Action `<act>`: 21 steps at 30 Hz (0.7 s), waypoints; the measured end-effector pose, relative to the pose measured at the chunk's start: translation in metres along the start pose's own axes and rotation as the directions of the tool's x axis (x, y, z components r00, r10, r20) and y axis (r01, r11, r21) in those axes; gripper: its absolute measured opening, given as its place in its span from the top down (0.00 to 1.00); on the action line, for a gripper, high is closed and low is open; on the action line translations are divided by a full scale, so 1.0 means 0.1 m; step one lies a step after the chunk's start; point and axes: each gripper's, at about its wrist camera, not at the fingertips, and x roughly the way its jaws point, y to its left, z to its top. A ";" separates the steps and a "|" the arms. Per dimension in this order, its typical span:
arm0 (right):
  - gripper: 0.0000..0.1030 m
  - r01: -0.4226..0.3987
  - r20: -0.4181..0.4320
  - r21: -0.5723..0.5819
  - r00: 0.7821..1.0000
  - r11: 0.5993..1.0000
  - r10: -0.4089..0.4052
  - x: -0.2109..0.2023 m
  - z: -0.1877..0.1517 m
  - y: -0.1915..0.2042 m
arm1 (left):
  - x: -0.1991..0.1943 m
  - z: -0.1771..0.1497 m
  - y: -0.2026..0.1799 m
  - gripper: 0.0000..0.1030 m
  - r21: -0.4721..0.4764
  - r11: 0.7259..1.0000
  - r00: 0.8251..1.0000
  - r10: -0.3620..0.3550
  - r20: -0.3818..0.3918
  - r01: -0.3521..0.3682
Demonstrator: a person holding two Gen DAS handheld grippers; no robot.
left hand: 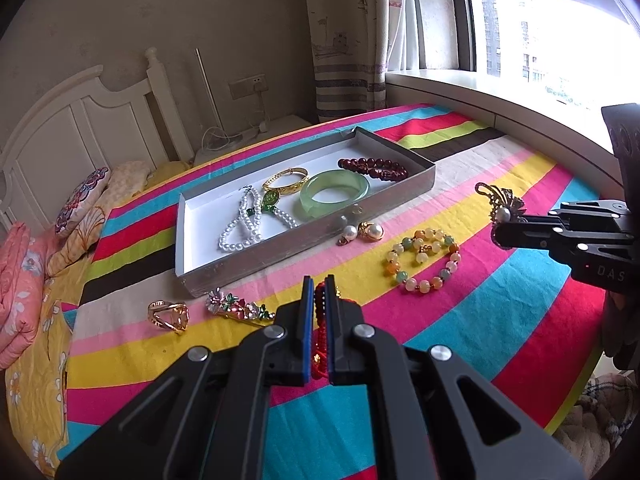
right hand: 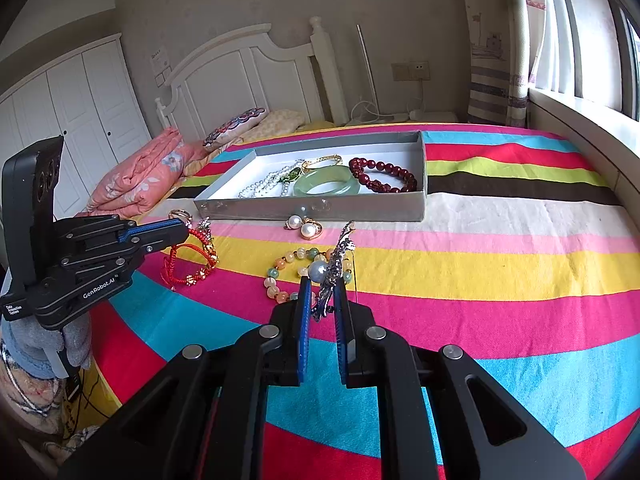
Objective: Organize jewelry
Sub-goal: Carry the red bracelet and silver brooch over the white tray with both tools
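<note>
A grey tray [left hand: 248, 258] [right hand: 360, 210] on the striped bedspread holds a pearl necklace [left hand: 240, 228], a gold bangle [left hand: 286, 182], a green jade bangle [left hand: 334, 196] [right hand: 326, 186] and a dark red bead bracelet [left hand: 374, 168] [right hand: 384, 178]. My left gripper [left hand: 319, 284] [right hand: 186, 232] is shut on a red cord bracelet [left hand: 320, 312] [right hand: 190, 258], held above the bedspread. My right gripper [right hand: 323, 284] [left hand: 498, 232] is shut on a pearl brooch [right hand: 332, 272] [left hand: 500, 202]. A pastel bead bracelet [left hand: 424, 260] [right hand: 288, 276] lies between them.
Two pearl earrings [left hand: 362, 232] [right hand: 302, 226] lie in front of the tray. A gold ring [left hand: 170, 316] [right hand: 180, 214] and a flower hairpin [left hand: 236, 306] lie near the tray's left end. Pillows [left hand: 80, 200] and a folded quilt [right hand: 140, 176] sit left; a window ledge [left hand: 500, 96] runs right.
</note>
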 end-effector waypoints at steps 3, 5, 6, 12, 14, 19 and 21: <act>0.89 0.000 0.000 -0.005 1.000 1.000 0.000 -0.01 0.01 0.01 | -0.02 0.02 0.02 0.95 0.000 1.000 1.000 0.008 0.004 -0.008; 0.89 -0.003 -0.003 -0.003 1.000 1.000 0.003 0.00 0.03 0.01 | -0.03 0.04 0.03 0.95 0.005 1.000 1.000 0.017 0.007 -0.017; 0.89 -0.006 -0.004 0.001 1.000 1.000 0.006 0.00 0.04 0.00 | -0.03 0.06 0.04 0.96 0.007 1.000 1.000 0.022 0.008 -0.022; 0.89 -0.007 0.017 -0.003 1.000 1.000 0.007 0.01 0.27 -0.06 | -0.02 0.20 0.12 0.96 0.023 0.998 0.998 0.064 0.016 -0.064; 0.89 -0.012 0.023 -0.007 1.000 1.000 0.013 0.04 0.37 -0.07 | -0.01 0.27 0.16 0.96 0.019 0.997 0.997 0.072 0.020 -0.073; 0.89 -0.021 0.021 -0.002 1.000 1.000 0.021 0.18 0.59 -0.11 | 0.02 0.46 0.28 0.96 0.019 0.994 0.993 0.109 0.034 -0.110; 0.89 -0.032 0.013 0.009 0.999 0.999 0.032 0.26 0.67 -0.14 | 0.05 0.57 0.35 0.96 0.014 0.992 0.992 0.124 0.037 -0.125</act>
